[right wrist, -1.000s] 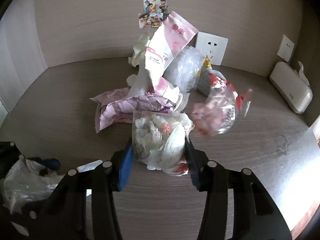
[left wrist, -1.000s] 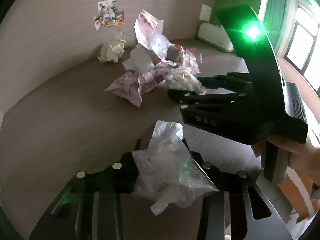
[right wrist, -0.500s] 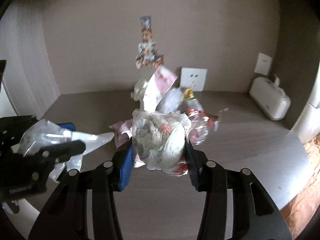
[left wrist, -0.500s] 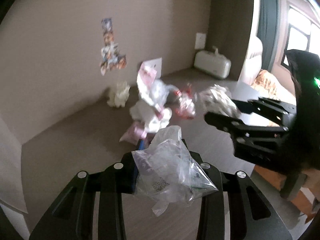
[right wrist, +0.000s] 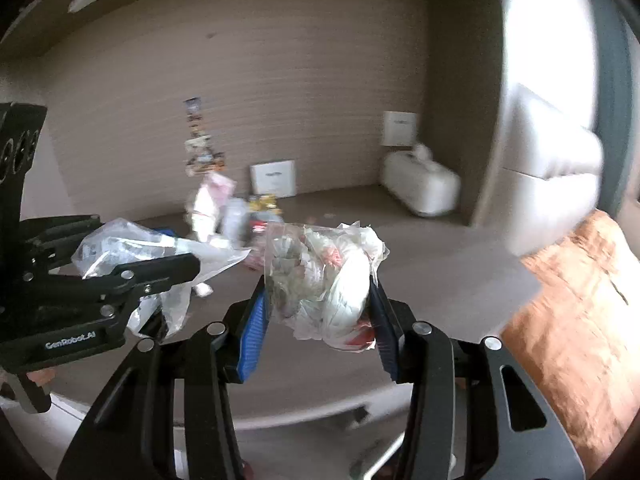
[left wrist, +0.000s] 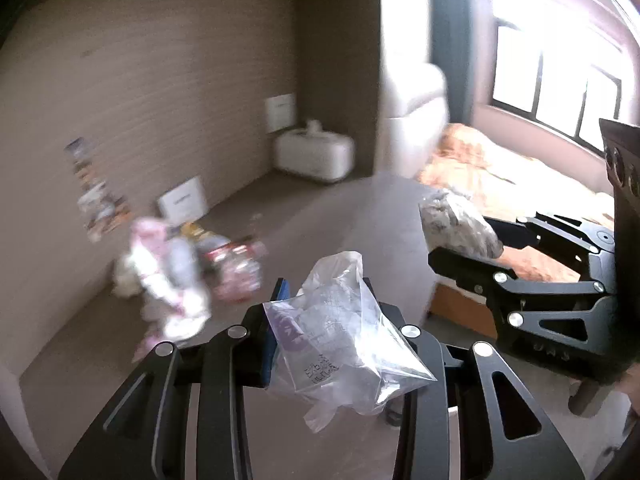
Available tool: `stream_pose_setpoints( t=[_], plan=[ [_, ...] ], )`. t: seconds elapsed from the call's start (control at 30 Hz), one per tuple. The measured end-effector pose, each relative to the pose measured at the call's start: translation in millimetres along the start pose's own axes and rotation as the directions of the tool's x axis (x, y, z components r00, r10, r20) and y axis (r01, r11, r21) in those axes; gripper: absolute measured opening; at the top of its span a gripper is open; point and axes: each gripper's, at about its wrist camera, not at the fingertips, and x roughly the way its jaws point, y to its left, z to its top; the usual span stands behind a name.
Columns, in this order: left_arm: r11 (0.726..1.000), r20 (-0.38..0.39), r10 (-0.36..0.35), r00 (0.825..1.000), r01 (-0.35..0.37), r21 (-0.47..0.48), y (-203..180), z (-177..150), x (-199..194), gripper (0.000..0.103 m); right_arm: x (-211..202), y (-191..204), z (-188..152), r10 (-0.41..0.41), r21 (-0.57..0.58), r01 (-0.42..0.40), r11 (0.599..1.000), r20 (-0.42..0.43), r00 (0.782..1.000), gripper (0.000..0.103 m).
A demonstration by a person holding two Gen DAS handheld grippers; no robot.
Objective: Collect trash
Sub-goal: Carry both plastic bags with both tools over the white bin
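Observation:
My left gripper (left wrist: 326, 320) is shut on a clear plastic bag (left wrist: 340, 332) of crumpled wrappers, held high above the desk; it also shows at the left of the right wrist view (right wrist: 132, 248). My right gripper (right wrist: 318, 304) is shut on a clear bag of crumpled white and red trash (right wrist: 324, 276), also lifted; it shows at the right of the left wrist view (left wrist: 460, 224). A pile of pink and white wrappers (left wrist: 180, 272) lies far below on the brown desk (left wrist: 320, 216), near the back wall (right wrist: 224, 208).
A white box-shaped device (left wrist: 316, 156) sits at the desk's back right corner (right wrist: 420, 184). A white wall socket (right wrist: 274, 178) and a strip of small pictures (right wrist: 200, 148) are on the back wall. An orange bedcover (right wrist: 580, 300) lies to the right.
Both grippers have lifted further up and back from the desk with their bags, and swung to the right; the trash pile now looks smaller and farther away.

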Motion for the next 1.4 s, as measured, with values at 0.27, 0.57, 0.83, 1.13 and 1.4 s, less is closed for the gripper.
stream_pose_setpoints(
  t=[0.27,0.57,0.83,1.13,1.4],
  plan=[
    [0.986,0.000,-0.131,0.991,0.131,0.105,-80.4,18.4,17.3,0.035,-43.6,-55.9,-27.0,-0.131,0.087,0.130,0.988,0.001,0.991,0.048],
    [0.950,-0.048,-0.249,0.967,0.254,0.184,-155.7,18.6,48.3,0.035,-73.8,-105.1,-64.7,-0.239,0.169,0.243,0.955,-0.044,0.970,0.048],
    [0.914,-0.145,-0.314,0.938,0.340,0.220,-216.6,-4.7,97.9,0.035,-68.1,-149.1,-116.2,-0.274,0.250,0.302,0.920,-0.141,0.951,0.049],
    [0.891,-0.279,-0.341,0.898,0.404,0.209,-265.1,-57.7,189.0,0.035,-14.8,-206.5,-190.8,-0.263,0.337,0.337,0.879,-0.247,0.933,0.049],
    [0.881,-0.383,-0.340,0.859,0.433,0.189,-292.0,-132.5,281.5,0.035,56.4,-240.0,-272.1,-0.219,0.359,0.332,0.872,-0.320,0.922,0.049]
  ],
)
